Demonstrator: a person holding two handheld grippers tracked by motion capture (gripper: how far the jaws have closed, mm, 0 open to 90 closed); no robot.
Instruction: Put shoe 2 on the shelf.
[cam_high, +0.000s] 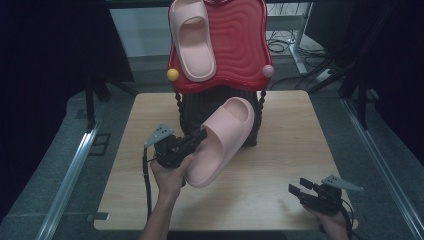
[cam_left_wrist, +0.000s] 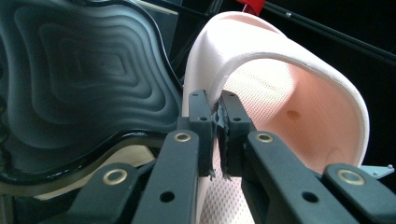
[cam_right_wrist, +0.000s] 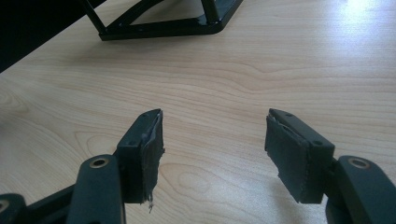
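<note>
My left tool (cam_high: 199, 136) is clenched on the thin edge of a pink slipper (cam_high: 220, 142), holding it in the air in front of the black lower tier of the rack (cam_high: 192, 107). The pinch is narrow, so I judge the slipper could twist or slide out under its own weight. My right tool (cam_high: 296, 191) sits released low over the tabletop (cam_high: 280, 150), too far off to catch it.
</note>
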